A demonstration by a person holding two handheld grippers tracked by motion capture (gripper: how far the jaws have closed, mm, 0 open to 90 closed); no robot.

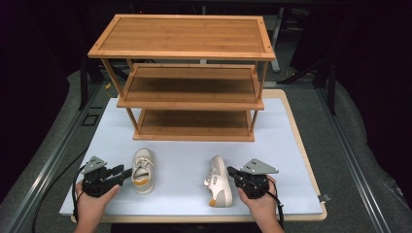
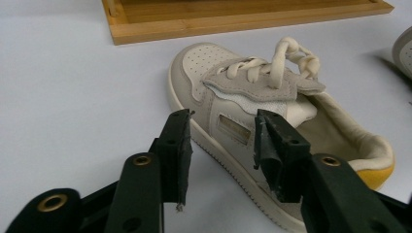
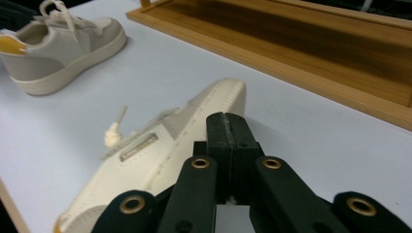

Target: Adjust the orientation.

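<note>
Two small cream shoes with yellow heels lie on the white mat [image 1: 182, 158]. The left shoe [image 1: 144, 170] [image 2: 243, 92] stands upright, toe toward the rack. My left gripper [image 1: 127, 173] [image 2: 223, 121] is open at its outer side, jaws on either side of the shoe's side wall without pressing it. The right shoe [image 1: 218, 182] [image 3: 160, 145] lies tipped on its side. My right gripper [image 1: 231, 171] [image 3: 227, 119] is shut with nothing between its jaws, just over that shoe's sole edge. The upright shoe [image 3: 63, 43] also shows far left in the right gripper view.
A three-tier wooden shoe rack [image 1: 187, 73] [image 2: 233, 19] [image 3: 316, 53] stands at the back of the mat, its shelves bare. Open mat lies between the rack's lowest shelf and the shoes. The table edge runs close behind both hands.
</note>
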